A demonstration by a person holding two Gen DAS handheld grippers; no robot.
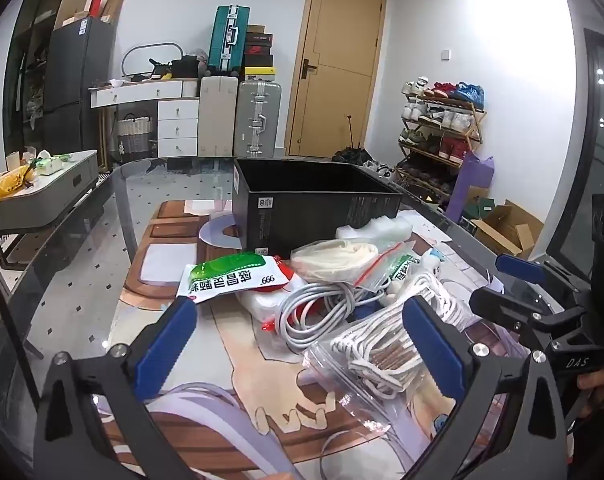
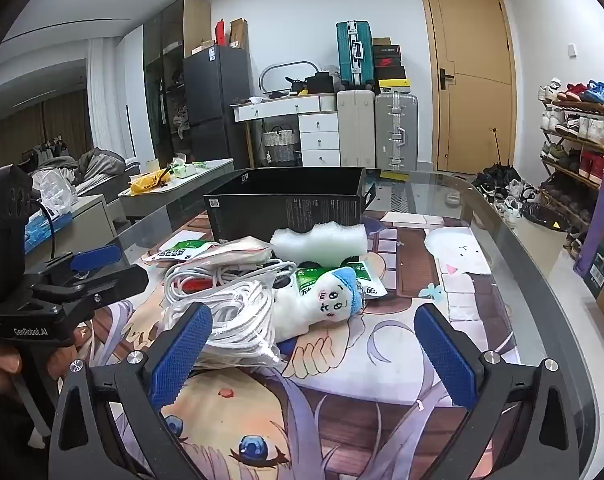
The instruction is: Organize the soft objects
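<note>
While both tools are hovering with jaws spread wide and empty, the right tool (image 2: 314, 354) is facing the plush doll (image 2: 322, 300) just ahead of it, so it should be closing gently mid-body before lifting toward the black box (image 2: 285, 206) beyond.

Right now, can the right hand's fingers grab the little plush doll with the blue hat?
Probably yes. The right gripper is wide open, and the plush doll lies just ahead on top of the pile, with nothing covering it. Only the bagged white cord crowds its left side.
</note>
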